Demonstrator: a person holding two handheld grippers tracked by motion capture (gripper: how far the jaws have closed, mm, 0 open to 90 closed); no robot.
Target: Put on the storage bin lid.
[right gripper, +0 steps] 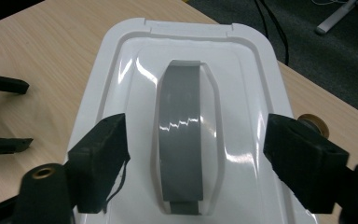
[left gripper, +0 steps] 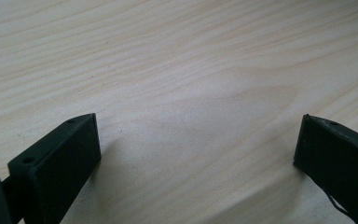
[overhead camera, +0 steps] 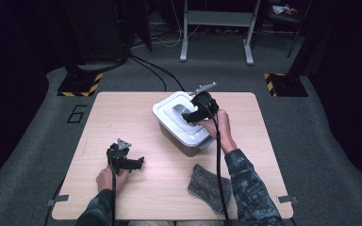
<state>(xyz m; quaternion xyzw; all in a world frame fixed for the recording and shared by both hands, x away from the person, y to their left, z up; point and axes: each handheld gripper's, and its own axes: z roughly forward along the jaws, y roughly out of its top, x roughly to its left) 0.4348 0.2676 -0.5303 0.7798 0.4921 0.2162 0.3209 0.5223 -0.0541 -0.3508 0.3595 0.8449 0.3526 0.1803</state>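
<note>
A lidded plastic box (overhead camera: 172,126) with a white lid (right gripper: 121,65) stands near the middle of the wooden table (overhead camera: 132,108). A grey handle (right gripper: 182,135) lies flat in the lid's recess. My right gripper (right gripper: 196,163) hovers just over the lid, open, with its jaws on either side of the handle and not touching it; the same gripper (overhead camera: 193,113) sits over the box in the high view. My left gripper (overhead camera: 131,162) rests low over the bare table at the front left, open, nothing between its jaws (left gripper: 196,154).
A grey felt-like cloth (overhead camera: 207,186) lies at the front right of the table, beside the right forearm. A small brass-coloured round thing (right gripper: 313,122) lies on the table just beyond the box. Cables and a desk frame (overhead camera: 217,28) stand on the floor behind.
</note>
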